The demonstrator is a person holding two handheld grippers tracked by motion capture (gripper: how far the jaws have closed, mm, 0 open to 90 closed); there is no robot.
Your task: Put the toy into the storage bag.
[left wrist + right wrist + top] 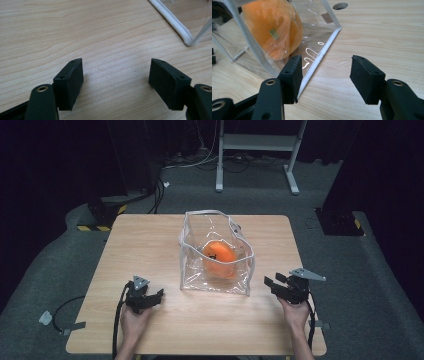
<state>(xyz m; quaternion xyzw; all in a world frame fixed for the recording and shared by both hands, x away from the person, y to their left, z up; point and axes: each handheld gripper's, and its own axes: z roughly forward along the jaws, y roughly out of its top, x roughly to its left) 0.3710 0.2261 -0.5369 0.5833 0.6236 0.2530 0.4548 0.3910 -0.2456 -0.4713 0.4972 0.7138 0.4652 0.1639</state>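
High view: a clear plastic bag [216,255] with white piping along its edges stands upright near the middle of a light wooden table [150,245], its mouth open at the top and a handle loop arching over the far side. Inside it, resting toward the right wall, lies an orange round object [220,258] with a small dark mark on its face. The left gripper [146,300], held in the person's left hand, rests low over the table to the left of the bag's near corner and apart from it. The right gripper [280,287], in the right hand, sits to the right of the bag, close to its near right corner. Left gripper view: the two black jaws stand spread with bare wood between them; the bag's white-edged corner [188,41] lies ahead to the upper right, untouched. Right gripper view: the jaws are likewise spread and pinch nothing; the bag's piped bottom edge [322,53] runs just beside the left jaw, and the orange object [274,27] shows through the clear wall.
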